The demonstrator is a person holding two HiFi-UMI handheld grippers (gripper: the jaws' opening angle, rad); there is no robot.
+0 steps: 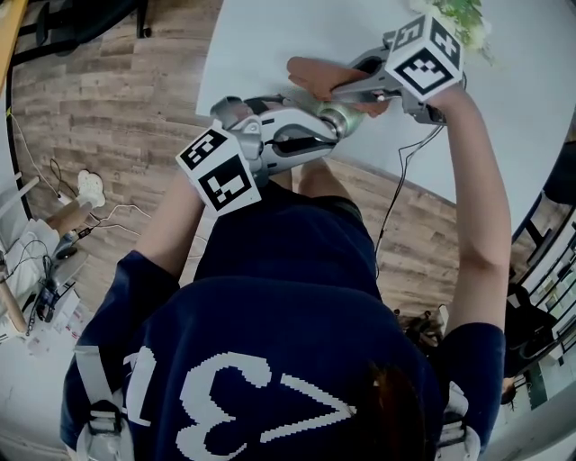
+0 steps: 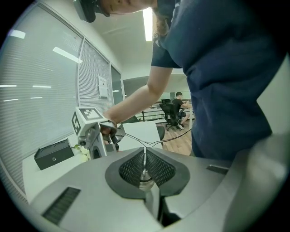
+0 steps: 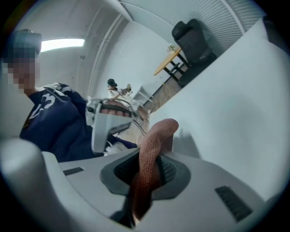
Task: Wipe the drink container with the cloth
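Left gripper (image 1: 331, 126), head view: jaws pinched almost fully together on the drink container (image 1: 349, 117), a small roundish grey-green thing held up in the air over the near edge of the white table (image 1: 270, 36).
Right gripper (image 1: 346, 90), head view: clamped on the cloth (image 1: 313, 76), which sticks out past the tips right beside the container. Can't tell if it's actually touching.
Stuff around, head view: leafy plant (image 1: 459, 18) at the far corner, well apart from the action. The right gripper's cable (image 1: 391, 203) dangles off the table edge.
Left gripper view: pads are nearly together with only a thin clear edge between them, so I reckon it has the container by its rim or wall. A black box (image 2: 53, 154) and some white flowers (image 2: 84, 152) sit on the table behind, with an office chair (image 2: 173, 113) further back. None of it is in the way.
Right gripper view: rust-brown knit cloth, folded and squeezed between the pads, with its free end poking out past them.
Container handling: my guess is light, stiff and a bit slick. A rim pinch could let it swivel, so wipe gently and push toward the pinch, not across it.
Cloth handling: soft and floppy, and it grips fine. Wipe with the free end.
In the way: mostly the left jaws themselves, since they cover the patch they hold.
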